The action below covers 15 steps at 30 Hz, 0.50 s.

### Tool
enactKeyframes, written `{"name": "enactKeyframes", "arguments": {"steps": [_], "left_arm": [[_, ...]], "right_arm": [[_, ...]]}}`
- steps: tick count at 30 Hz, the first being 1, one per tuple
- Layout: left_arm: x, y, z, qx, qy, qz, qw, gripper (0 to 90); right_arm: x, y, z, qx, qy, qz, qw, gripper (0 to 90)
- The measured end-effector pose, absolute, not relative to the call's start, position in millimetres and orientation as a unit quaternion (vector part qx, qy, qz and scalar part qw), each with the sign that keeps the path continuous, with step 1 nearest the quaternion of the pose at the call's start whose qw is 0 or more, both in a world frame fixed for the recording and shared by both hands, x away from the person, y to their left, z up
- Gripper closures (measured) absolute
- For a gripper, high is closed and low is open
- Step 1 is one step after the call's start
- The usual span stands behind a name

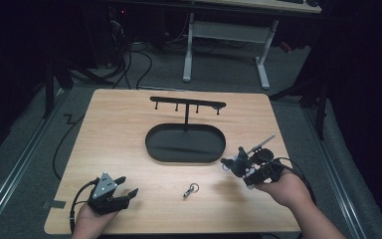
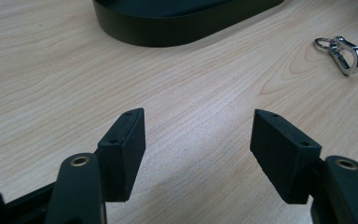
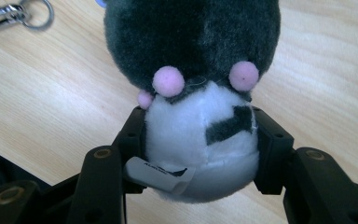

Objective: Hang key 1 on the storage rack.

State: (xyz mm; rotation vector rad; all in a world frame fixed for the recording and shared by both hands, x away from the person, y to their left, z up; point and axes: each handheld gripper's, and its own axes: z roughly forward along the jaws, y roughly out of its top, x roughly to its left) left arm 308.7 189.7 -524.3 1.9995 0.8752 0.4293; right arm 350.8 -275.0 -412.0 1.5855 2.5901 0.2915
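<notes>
Sewn tag (image 3: 161,173) on plush toy (image 3: 196,93): print too blurred to read.

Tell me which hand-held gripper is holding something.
The right hand-held gripper: its jaws clamp a grey-and-white plush toy. The left hand-held gripper stands open over bare table.

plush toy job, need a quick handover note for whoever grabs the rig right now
Right gripper: shut on the plush toy, gripped at its white belly, held above the table.
Left gripper: open, nothing between its fingers, low over the near left of the table.
Key clip: lying loose on the table between the two grippers.
Hook stand: hooks bare.
Done: toy picked up.
Left, probably: join toy and clip, hang on a hook.
</notes>
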Motion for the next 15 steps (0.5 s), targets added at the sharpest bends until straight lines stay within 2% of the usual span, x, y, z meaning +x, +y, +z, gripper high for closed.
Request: {"name": "enactKeyframes", "arguments": {"steps": [15], "left_arm": [[309,189,-525,0.808,0.350,0.171,0.442,36.2]], "right_arm": [[377,-255,-392,0.509,0.854,0.098,0.054,49.3]]}}
